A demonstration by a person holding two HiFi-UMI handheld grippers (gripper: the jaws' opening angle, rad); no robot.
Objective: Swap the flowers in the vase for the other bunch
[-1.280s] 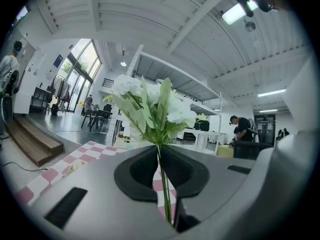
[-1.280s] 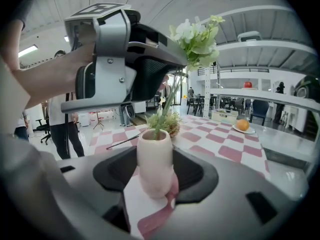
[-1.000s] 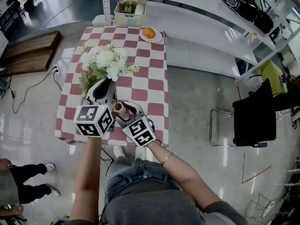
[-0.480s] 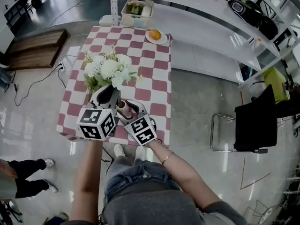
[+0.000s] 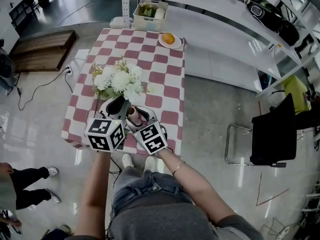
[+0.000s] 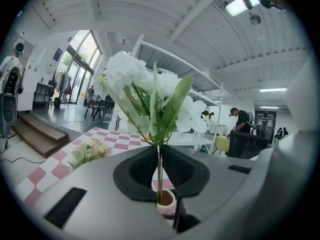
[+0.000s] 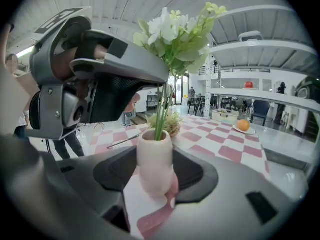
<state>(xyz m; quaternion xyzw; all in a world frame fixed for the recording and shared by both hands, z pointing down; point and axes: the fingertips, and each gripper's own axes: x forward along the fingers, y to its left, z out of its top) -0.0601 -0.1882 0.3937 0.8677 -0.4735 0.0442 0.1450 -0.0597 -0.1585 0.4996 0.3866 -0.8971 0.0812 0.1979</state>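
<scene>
Head view looks down on a table (image 5: 167, 86) under a red-and-white checked cloth, with the person standing at its near edge and holding both tools close together over the near corner. The left gripper (image 5: 116, 103) points toward the far end of the table, and a bunch of white flowers (image 5: 119, 79) fans out just beyond its jaws. The right gripper (image 5: 139, 116) sits just beside it, around a small pale vase (image 5: 132, 113) that stands on the cloth. A plate with an orange (image 5: 170, 40) rests at the far edge of the table, well apart from the tools. Left gripper view shows its jaws pressed nearly together on the thin green stems of the white flowers, which run straight down between the pads into the mouth of the vase below; a second, greenish bunch (image 6: 89, 151) lies on the cloth to the left. Right gripper view shows its jaws spread wide with the upright vase held between the dark pads, the stems rising out of its mouth, and the left gripper just above it, clamped on those stems.
</scene>
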